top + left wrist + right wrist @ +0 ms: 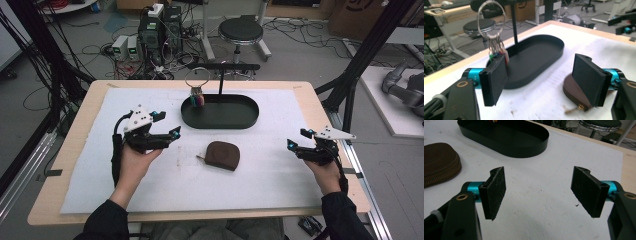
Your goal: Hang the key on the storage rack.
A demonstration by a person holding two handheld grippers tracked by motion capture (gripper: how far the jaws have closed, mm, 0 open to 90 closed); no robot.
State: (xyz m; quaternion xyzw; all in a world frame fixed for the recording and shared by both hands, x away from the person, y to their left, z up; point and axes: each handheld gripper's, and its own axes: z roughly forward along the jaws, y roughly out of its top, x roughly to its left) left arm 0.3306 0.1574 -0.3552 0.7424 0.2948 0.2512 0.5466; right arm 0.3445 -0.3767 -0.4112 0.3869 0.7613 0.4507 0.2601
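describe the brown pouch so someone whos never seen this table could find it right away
On the white mat covering the wooden table, look just in front of the black oval tray. The brown pouch lies flat there, between the two grippers. It is the only brown, rounded, zippered thing on the mat.

pouch (222, 154): brown, rounded zip case, shown lying flat & zipped shut on white mat, just in front of tray, apart from it; zip pull seen at its left end.
key ring (198, 77): large silver ring w/ small coloured tags, seen hung upright over tray's left end.
tray (245, 120): black oval, shallow, set at mat's far centre; thin post w/ crossbar rising from it.
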